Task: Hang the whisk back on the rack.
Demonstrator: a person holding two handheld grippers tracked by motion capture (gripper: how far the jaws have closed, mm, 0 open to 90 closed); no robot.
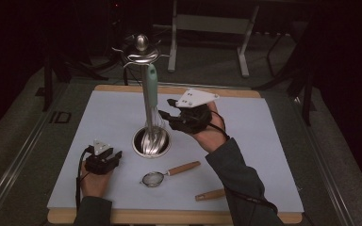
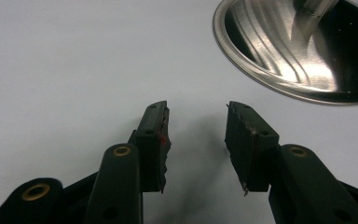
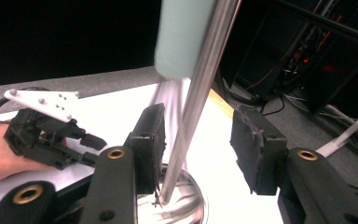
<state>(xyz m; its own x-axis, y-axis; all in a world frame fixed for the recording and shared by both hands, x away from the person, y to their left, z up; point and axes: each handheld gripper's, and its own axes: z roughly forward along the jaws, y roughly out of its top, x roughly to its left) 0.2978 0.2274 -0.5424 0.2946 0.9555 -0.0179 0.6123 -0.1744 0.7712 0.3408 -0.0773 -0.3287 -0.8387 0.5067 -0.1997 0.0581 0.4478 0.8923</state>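
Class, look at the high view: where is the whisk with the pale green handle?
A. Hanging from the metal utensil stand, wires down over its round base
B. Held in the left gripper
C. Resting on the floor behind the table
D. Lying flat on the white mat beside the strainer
A: the whisk hangs upright from the top of the utensil stand, its wires reaching the stand's round base.

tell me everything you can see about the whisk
The whisk hangs upright from a hook of the steel utensil stand, pale green handle on top, silvery wire loops reaching down into the stand's round base. It hangs right beside the stand's pole. The right gripper sits next to it with jaws open, gripping nothing.
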